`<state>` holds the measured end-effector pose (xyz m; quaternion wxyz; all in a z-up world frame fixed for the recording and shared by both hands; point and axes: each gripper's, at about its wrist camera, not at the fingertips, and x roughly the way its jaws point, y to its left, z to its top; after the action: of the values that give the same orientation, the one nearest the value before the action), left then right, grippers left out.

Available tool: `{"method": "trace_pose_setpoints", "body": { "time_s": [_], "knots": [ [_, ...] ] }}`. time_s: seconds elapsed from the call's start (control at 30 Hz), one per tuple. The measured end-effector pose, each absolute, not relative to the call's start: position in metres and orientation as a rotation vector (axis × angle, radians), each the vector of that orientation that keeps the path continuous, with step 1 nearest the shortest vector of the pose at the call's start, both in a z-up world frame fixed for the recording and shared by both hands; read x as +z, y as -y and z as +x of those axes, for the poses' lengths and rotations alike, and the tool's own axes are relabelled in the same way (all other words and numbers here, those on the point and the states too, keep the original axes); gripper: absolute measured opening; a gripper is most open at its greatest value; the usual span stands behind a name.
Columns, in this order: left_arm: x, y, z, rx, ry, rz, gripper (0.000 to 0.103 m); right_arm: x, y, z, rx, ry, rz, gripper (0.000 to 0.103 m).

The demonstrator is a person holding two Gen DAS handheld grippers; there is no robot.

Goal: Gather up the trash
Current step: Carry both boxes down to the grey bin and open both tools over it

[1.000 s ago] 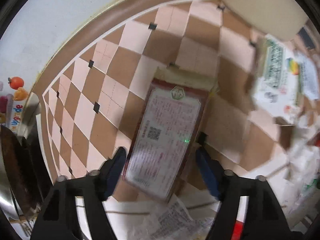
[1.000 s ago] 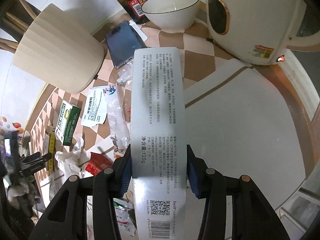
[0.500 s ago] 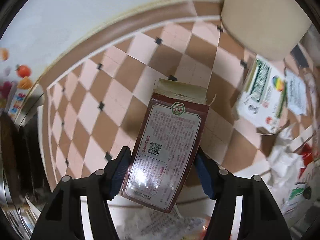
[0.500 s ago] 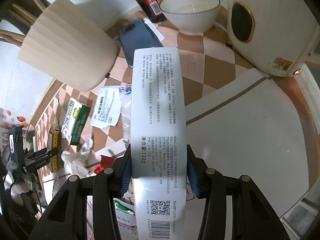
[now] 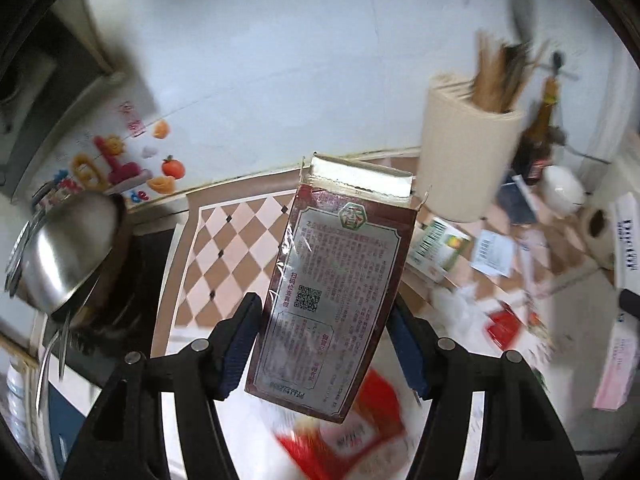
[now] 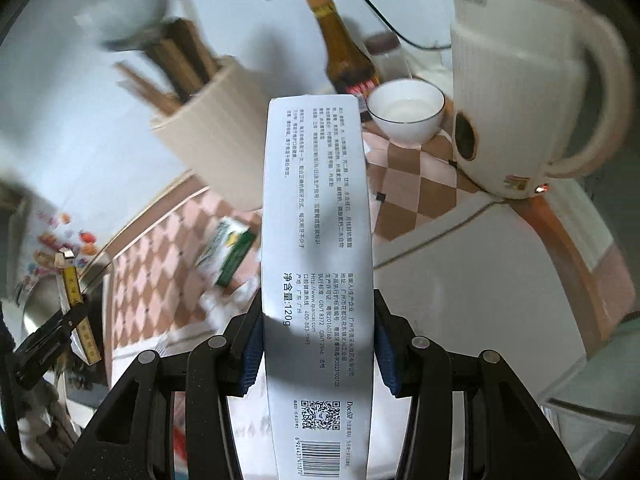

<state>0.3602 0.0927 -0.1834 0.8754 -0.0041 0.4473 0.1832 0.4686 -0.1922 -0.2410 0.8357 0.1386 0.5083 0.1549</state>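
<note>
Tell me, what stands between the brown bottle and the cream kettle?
A white bowl with a thin dark rim stands there, on the checked mat between the brown bottle and the cream kettle. The right wrist view shows it clearly.

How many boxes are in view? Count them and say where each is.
3: a red box in the left claw, a white box in the right claw, a green box on the counter. Litter may hide more.

Glossy film-wrapped cardboard carton [image 5: 336, 296] — matt white paperboard box [image 6: 318, 264] — polished steel pot [image 5: 64, 256].
</note>
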Motion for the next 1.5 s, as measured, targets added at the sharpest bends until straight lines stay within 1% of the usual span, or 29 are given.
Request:
{"method": "trace_pose_setpoints", "body": {
  "time_s": [0.13,0.27,0.33,0.43,0.57,0.63,0.67,0.77,0.83,0.87,0.9,0.93,0.97,1.0,1.03,1.07,1.1,1.17,1.2,1.23,1.27,1.3,1.33,1.37,1.4,1.43,1.5],
  "knots": [
    [-0.172,-0.076,0.278,0.337,-0.913,-0.041,0.06,-0.216,0.192,0.389,0.349,-1.034,0.283,0.049],
    [-0.183,-0.06,0.215,0.292,-0.967,-0.1,0.06,-0.218,0.19,0.314,0.378,-1.059,0.28,0.049],
    [-0.202,-0.054,0.18,0.264,-1.028,-0.156,0.06,-0.23,0.189,0.273,0.388,-1.097,0.279,0.049],
    [-0.238,-0.048,0.15,0.245,-1.12,-0.222,0.06,-0.254,0.191,0.232,0.409,-1.162,0.269,0.049],
    [-0.313,-0.038,0.117,0.219,-1.278,-0.263,0.06,-0.31,0.189,0.18,0.442,-1.282,0.229,0.049],
    [-0.361,-0.037,0.106,0.211,-1.369,-0.297,0.06,-0.352,0.188,0.16,0.445,-1.358,0.213,0.049],
    [-0.397,-0.037,0.1,0.205,-1.428,-0.334,0.06,-0.373,0.187,0.153,0.446,-1.396,0.207,0.049],
    [-0.475,-0.039,0.093,0.205,-1.539,-0.407,0.06,-0.453,0.183,0.131,0.441,-1.514,0.196,0.049],
    [-0.555,-0.039,0.093,0.195,-1.629,-0.471,0.06,-0.526,0.179,0.119,0.434,-1.596,0.176,0.049],
    [-0.591,-0.04,0.094,0.19,-1.661,-0.511,0.06,-0.55,0.178,0.116,0.434,-1.621,0.176,0.049],
    [-0.619,-0.041,0.095,0.188,-1.685,-0.539,0.06,-0.586,0.176,0.113,0.435,-1.657,0.177,0.049],
    [-0.649,-0.041,0.097,0.188,-1.712,-0.562,0.06,-0.633,0.173,0.11,0.431,-1.706,0.178,0.049],
    [-0.682,-0.041,0.1,0.176,-1.742,-0.593,0.06,-0.669,0.171,0.108,0.43,-1.743,0.185,0.049],
    [-0.725,-0.042,0.105,0.168,-1.777,-0.634,0.06,-0.704,0.169,0.108,0.434,-1.78,0.189,0.049],
    [-0.752,-0.043,0.108,0.17,-1.796,-0.652,0.06,-0.738,0.166,0.108,0.446,-1.82,0.187,0.049],
    [-0.768,-0.043,0.11,0.161,-1.812,-0.662,0.061,-0.759,0.164,0.109,0.448,-1.84,0.184,0.049],
    [-0.796,-0.044,0.115,0.145,-1.847,-0.682,0.061,-0.787,0.161,0.109,0.449,-1.86,0.172,0.049],
    [-0.827,-0.047,0.119,0.139,-1.854,-0.697,0.062,-0.84,0.154,0.109,0.471,-1.918,0.148,0.05],
    [-0.84,-0.05,0.123,0.139,-1.862,-0.681,0.062,-0.852,0.153,0.109,0.471,-1.927,0.14,0.05],
    [-0.847,-0.049,0.124,0.138,-1.865,-0.662,0.065,-0.872,0.15,0.11,0.48,-1.952,0.113,0.051],
    [-0.85,-0.048,0.127,0.137,-1.854,-0.64,0.068,-0.88,0.149,0.111,0.478,-1.961,0.1,0.055],
    [-0.851,-0.051,0.126,0.15,-1.847,-0.621,0.077,-0.89,0.15,0.113,0.473,-1.96,0.085,0.076],
    [-0.849,-0.053,0.126,0.163,-1.839,-0.608,0.088,-0.895,0.148,0.115,0.471,-1.954,0.077,0.091],
    [-0.848,-0.054,0.121,0.178,-1.824,-0.595,0.094,-0.895,0.147,0.115,0.47,-1.949,0.078,0.095],
    [-0.844,-0.054,0.122,0.183,-1.821,-0.587,0.101,-0.895,0.147,0.116,0.467,-1.946,0.08,0.1],
    [-0.842,-0.054,0.12,0.188,-1.816,-0.577,0.103,-0.893,0.149,0.116,0.457,-1.94,0.079,0.102],
    [-0.833,-0.057,0.117,0.204,-1.806,-0.552,0.103,-0.886,0.152,0.117,0.44,-1.908,0.048,0.102]
  ]
}}
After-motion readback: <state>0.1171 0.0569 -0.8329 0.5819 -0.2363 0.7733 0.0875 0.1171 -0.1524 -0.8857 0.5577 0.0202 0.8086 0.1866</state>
